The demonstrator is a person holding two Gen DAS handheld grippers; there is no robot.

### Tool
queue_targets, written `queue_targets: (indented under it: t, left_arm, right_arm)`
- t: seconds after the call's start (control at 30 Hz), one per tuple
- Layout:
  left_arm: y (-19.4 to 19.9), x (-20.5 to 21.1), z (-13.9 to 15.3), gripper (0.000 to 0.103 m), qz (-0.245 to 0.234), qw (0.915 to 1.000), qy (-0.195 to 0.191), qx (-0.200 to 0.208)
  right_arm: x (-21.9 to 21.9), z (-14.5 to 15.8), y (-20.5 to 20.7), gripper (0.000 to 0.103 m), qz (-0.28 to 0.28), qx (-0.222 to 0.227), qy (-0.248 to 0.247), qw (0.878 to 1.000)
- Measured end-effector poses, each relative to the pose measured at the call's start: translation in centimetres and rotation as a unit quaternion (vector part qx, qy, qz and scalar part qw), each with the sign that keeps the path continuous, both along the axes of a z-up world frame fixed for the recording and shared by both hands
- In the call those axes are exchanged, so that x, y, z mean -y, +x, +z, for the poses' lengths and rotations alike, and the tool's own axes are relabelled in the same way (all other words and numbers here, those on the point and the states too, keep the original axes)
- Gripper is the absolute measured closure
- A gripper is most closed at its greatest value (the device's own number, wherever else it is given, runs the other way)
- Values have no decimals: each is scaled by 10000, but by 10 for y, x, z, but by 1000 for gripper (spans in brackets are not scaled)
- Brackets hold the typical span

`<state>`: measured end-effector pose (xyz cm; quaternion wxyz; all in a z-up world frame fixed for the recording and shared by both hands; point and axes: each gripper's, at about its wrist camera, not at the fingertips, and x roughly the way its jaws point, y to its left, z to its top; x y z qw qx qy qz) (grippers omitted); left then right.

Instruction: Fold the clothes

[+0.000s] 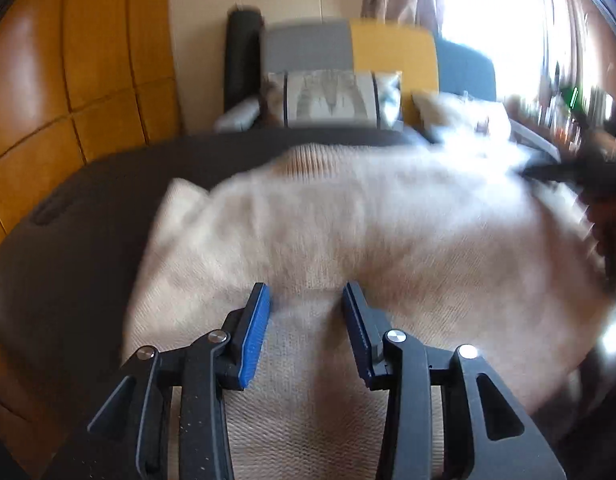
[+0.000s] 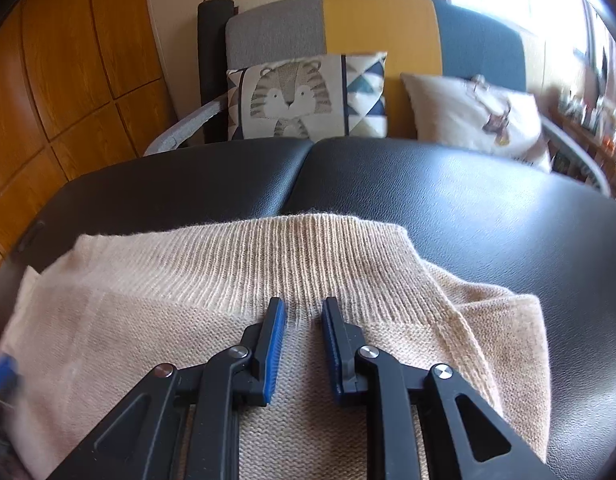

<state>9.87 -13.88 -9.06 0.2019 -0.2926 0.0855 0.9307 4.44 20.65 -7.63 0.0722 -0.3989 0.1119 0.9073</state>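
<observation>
A cream knitted sweater (image 2: 147,320) lies spread on a black padded table (image 2: 428,208), its ribbed band (image 2: 308,248) towards the far side. My right gripper (image 2: 303,305) points down at the near edge of that band. Its blue pads stand narrowly apart with a ridge of knit pinched between them. In the left wrist view the sweater (image 1: 348,220) is blurred. My left gripper (image 1: 305,294) hovers low over it with its jaws apart and only flat cloth showing in the gap. The right gripper (image 1: 568,172) shows as a dark blur at the sweater's far right edge.
Behind the table stands a sofa (image 2: 380,24) with a grey, yellow and blue back. A tiger cushion (image 2: 291,96) and a white cushion (image 2: 476,116) lean on it. Wooden panelling (image 2: 67,60) runs along the left, and a bright window (image 1: 488,20) is at the right.
</observation>
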Motion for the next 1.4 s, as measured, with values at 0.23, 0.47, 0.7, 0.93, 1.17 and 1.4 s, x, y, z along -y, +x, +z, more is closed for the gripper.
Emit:
queue_targets:
  t: [0.23,0.47,0.7,0.93,1.17,1.4]
  left_arm:
    - [2,-1,-9,53,91,9997,-12,-221]
    - [8,0,-10,53,74,9997,38,-228]
    - [11,-1,-12,53,95,9994,11,-332]
    - [11,-1,-12,53,101,9994,-17,-344]
    - [10,0,-13,52,86,9994,-6,-338]
    - [9,4,0,52,113,9999,23,-128]
  right_arm:
    - [32,48,75,84,847,-351,-164,9957]
    - [120,2,151,84,1945,138,842,9772]
    - [110,-1,165,83,1505,-157,565,9869]
    - [48,6,185,83,402,-188,418,9981]
    - [-22,-8,213,88,-443,-151,-172,9988]
    - [-31,5,219,84,-704,-389,-883,9928]
